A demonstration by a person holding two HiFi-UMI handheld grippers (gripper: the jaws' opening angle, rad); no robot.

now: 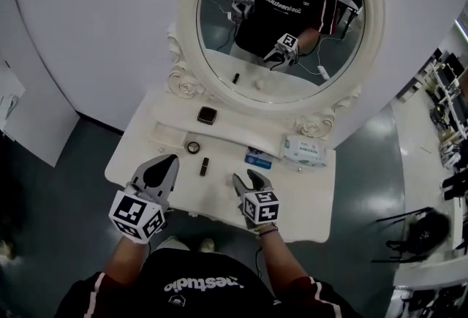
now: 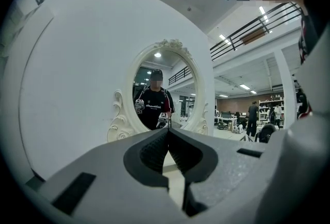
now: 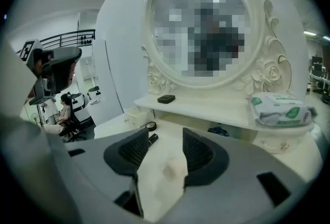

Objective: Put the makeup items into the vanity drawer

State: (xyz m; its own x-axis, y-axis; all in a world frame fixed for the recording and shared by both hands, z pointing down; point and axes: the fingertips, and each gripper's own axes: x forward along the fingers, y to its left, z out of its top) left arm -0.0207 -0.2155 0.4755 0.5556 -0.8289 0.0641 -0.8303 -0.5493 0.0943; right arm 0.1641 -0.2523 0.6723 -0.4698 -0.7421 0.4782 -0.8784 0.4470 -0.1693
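Right gripper point(image 1: 248, 179): jaws wide apart, nothing between them. It hangs over the near edge of the white vanity desk point(image 1: 307, 199), just right of centre. Left gripper point(image 1: 170, 161): jaws closed tip to tip, empty, over the near edge left of centre.

Layout:
- white ornate-framed oval mirror point(image 1: 190, 24) stands along the back edge
- white-and-green soft wipes pack point(image 1: 304, 150) sits at the back-right, on the raised shelf
- blue flat packet point(image 1: 258, 158) lies at the back, about centre, tucked partly under the shelf
- dark square compact point(image 1: 207, 115) is on the shelf, left of centre
- round black compact with pale centre point(image 1: 194, 148) is on the desk top below the shelf, left of centre
- dark lipstick tube point(image 1: 205, 166) lies just in front of the round compact, ahead of the two grippers

Step, as I read it: the very start, on approach. All items are out on the desk. No drawer shows open, and I can't make out its front.

Next move probably needs the drawer pulled open first. Otherwise the open right gripper goes for the lipstick tube, the nearest item. It's small and lies flat, so the jaws should come in low and straddle it across its width.
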